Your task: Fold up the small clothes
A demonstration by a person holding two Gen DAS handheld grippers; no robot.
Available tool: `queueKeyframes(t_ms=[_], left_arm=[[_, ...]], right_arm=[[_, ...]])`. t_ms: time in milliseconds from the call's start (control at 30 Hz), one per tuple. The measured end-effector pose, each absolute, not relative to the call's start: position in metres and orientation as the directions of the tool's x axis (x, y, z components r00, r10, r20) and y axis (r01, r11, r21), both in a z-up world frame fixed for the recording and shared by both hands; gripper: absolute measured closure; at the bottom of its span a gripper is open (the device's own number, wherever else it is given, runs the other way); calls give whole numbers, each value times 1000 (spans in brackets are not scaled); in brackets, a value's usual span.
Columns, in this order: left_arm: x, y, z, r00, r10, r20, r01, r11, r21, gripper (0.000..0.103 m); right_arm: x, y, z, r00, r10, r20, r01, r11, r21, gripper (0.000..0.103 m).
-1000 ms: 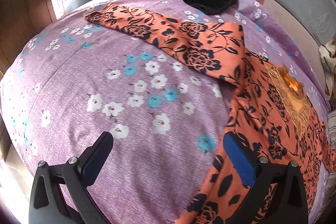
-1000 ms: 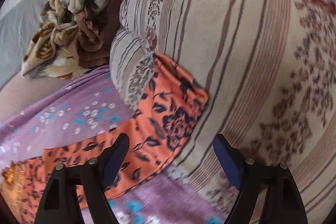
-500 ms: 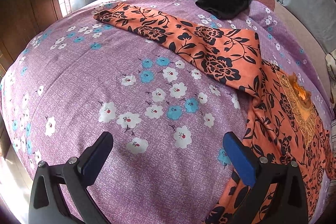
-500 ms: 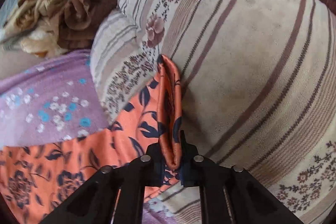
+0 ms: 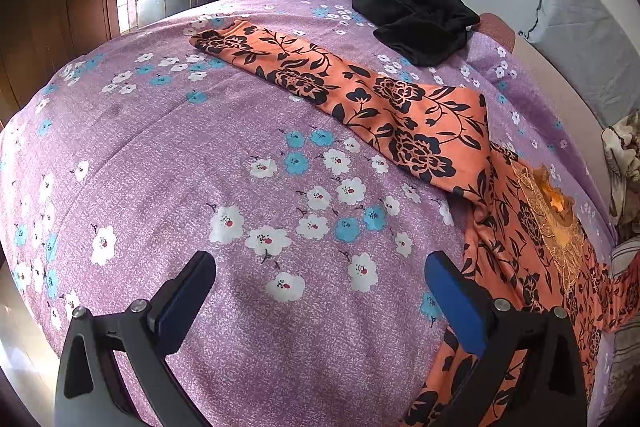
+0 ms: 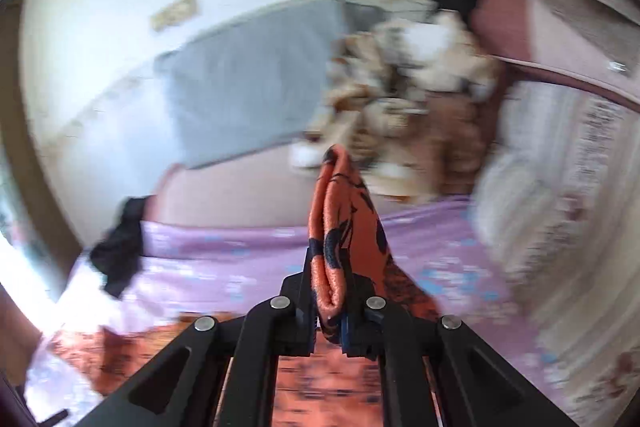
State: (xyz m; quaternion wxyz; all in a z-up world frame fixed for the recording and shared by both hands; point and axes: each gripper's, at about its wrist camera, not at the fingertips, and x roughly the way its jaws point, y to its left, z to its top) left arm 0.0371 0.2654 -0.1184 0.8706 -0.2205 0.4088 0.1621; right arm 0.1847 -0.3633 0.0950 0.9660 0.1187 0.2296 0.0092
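Right gripper [image 6: 334,301] now pinching orange sleeve [image 6: 340,227], lifted off pillow, swinging inward | left gripper [image 5: 320,303] spread, idle over bed [image 5: 168,155] | sleeve fold underway

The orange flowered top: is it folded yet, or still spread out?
Still spread: one sleeve lies stretched across the purple bedspread, while the right gripper pinches the other sleeve's end.

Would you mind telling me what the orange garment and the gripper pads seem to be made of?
Orange floral garment: looks like a thin woven or fine-knit fabric with a slight sheen; it lies flat, and pinched in the right hand-held gripper it folds into a soft rounded loop. Pads on the left hand-held gripper: matte blue, probably rubber or foam; black frame likely plastic.
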Motion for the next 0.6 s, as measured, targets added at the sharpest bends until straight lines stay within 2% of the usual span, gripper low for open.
queueKeyframes(t_ms=[200, 300, 433, 500, 533, 567, 600], left_arm=[[27, 287, -134, 612, 105, -784, -506, 814, -286, 0], [23, 293, -133, 643, 93, -760, -509, 794, -333, 0], [26, 289, -134, 643, 103, -759, -503, 804, -316, 0], [27, 288, -134, 641, 108, -760, -503, 807, -310, 0], [26, 288, -134, 643, 107, -759, -501, 808, -310, 0], [26, 289, -134, 644, 105, -758, -500, 808, -312, 0], [26, 289, -134, 647, 103, -756, -500, 806, -317, 0]], right_arm=[[209, -220, 75, 827, 397, -398, -219, 879, 423, 95], [217, -154, 39, 754, 483, -444, -278, 848, 451, 95], [231, -98, -43, 615, 548, -566, -274, 822, 499, 91], [242, -80, -91, 500, 580, -643, -271, 810, 520, 74], [246, -74, -113, 451, 561, -694, -255, 826, 503, 41], [242, -74, -128, 436, 549, -713, -252, 835, 489, 23], [240, -77, -135, 434, 556, -709, -253, 830, 496, 23]])
